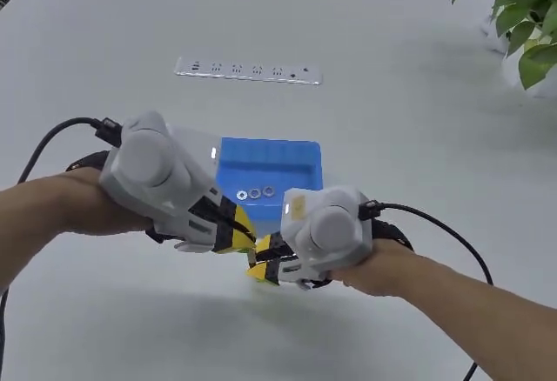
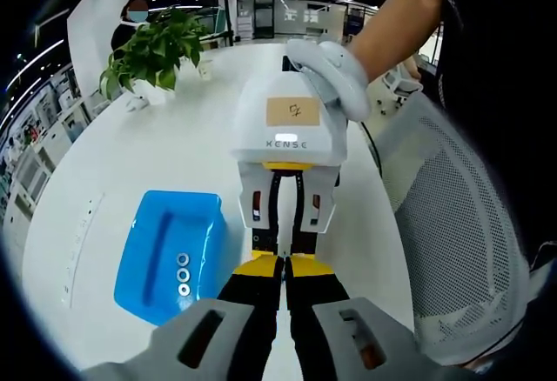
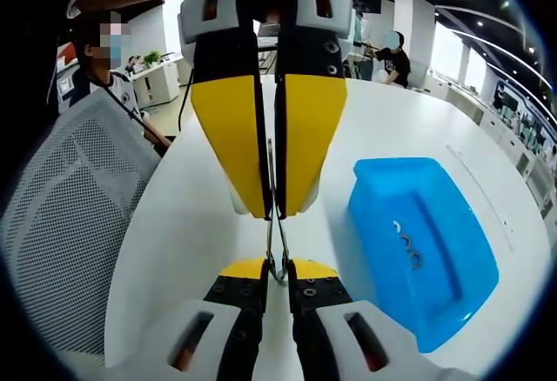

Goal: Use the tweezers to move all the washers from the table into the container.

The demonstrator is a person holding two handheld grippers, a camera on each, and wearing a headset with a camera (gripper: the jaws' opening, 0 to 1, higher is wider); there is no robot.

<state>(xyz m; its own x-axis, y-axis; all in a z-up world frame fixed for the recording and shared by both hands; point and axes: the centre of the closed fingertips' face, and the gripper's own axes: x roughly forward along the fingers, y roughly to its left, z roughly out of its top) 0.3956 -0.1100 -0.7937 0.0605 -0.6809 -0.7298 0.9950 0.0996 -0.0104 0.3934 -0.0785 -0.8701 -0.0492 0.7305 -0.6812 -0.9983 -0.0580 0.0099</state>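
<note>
The right gripper (image 3: 277,270) and left gripper (image 3: 270,211) meet tip to tip, both pinched on the tweezers (image 3: 275,240); one should probably hold firm before the other lets go. Beyond, three washers (image 3: 407,243) lie in the blue container (image 3: 452,311).

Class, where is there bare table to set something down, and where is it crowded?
Free: table between power strip and blue container, and rightward toward the plant. Crowded: the container's near side, where left gripper and right gripper hold the tweezers.
</note>
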